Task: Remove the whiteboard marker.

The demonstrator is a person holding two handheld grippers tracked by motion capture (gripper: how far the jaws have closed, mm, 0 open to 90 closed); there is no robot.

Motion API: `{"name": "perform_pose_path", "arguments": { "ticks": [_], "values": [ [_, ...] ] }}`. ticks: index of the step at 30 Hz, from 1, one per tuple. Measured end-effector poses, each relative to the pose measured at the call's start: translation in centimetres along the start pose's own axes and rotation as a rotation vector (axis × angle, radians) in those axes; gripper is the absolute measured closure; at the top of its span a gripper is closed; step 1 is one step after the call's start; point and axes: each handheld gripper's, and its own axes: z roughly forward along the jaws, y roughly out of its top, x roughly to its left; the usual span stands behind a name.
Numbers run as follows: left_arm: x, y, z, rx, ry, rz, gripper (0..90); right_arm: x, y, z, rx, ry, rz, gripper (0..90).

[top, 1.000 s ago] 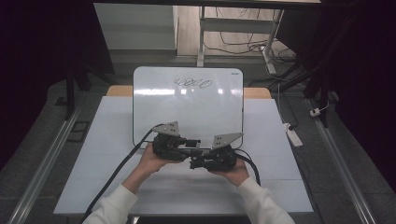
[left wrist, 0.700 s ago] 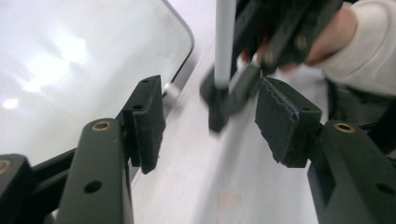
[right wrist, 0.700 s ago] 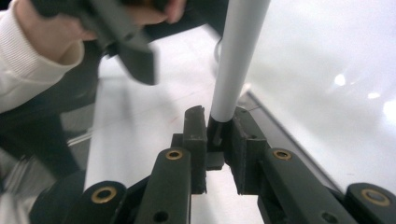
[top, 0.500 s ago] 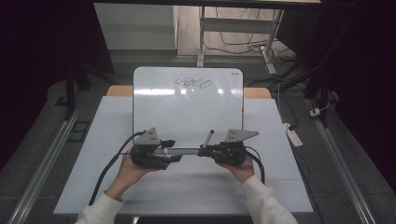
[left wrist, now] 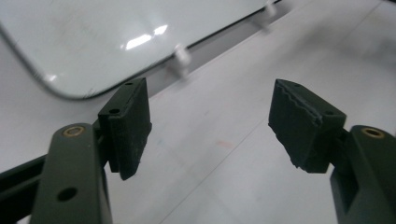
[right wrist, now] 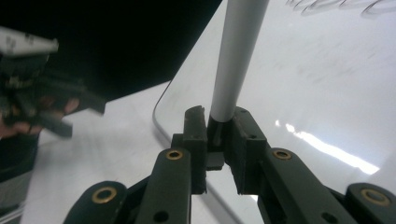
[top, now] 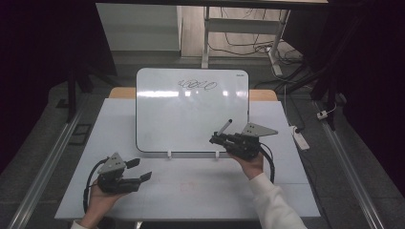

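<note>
A whiteboard (top: 191,114) leans upright at the back of the white table (top: 191,186), with a black scribble (top: 197,86) near its top. My right gripper (top: 217,139) is in front of the board's lower right part, shut on a grey marker (top: 225,126) whose dark tip points up at the board. The right gripper view has the marker (right wrist: 236,60) rising from between the jaws toward the board (right wrist: 317,88). My left gripper (top: 139,170) hangs open over the table's front left. In the left gripper view its jaws stand wide apart with nothing between them.
The whiteboard's bottom edge rests on two small white clips (top: 168,154). A white power strip (top: 301,138) lies off the table's right edge. Dark floor and table legs with cables surround the table. The left hand and its gripper (right wrist: 32,93) appear far off in the right gripper view.
The two grippers were together at the table's middle, then parted. The left one moved down to the front left and opened. The right one carried the marker right, toward the board.
</note>
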Motion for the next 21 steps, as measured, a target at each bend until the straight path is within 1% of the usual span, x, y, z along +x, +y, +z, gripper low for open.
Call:
{"name": "perform_pose_path", "arguments": {
  "ticks": [2, 4, 7, 9, 13, 17, 21],
  "values": [
    [0.3, -0.3, 0.2, -0.005, 0.0, -0.026, 29.6, -0.4, 0.6, 0.1, -0.026, -0.021, 0.001, 77.4],
    [0.3, -0.4, 0.4, 0.004, 0.006, -0.021, 28.8, -1.0, 1.2, 0.2, -0.053, -0.039, 0.009, 77.4],
    [0.3, -0.5, 0.5, 0.005, 0.007, -0.013, 28.7, -2.0, 2.4, 0.7, -0.071, -0.071, 0.016, 77.4],
    [0.4, -0.6, 0.6, 0.002, 0.012, -0.015, 28.7, -2.5, 3.1, 1.1, -0.078, -0.092, 0.016, 77.4],
    [0.6, -0.9, 0.6, 0.0, 0.024, -0.028, 28.8, -3.6, 5.2, 2.3, -0.101, -0.133, 0.014, 77.4],
    [0.8, -1.2, 0.7, 0.002, 0.028, -0.036, 28.8, -4.3, 7.1, 3.4, -0.131, -0.153, 0.015, 77.4],
    [0.9, -1.2, 0.8, 0.0, 0.031, -0.037, 28.7, -4.7, 8.2, 4.3, -0.14, -0.169, 0.013, 77.4]
  ]
}}
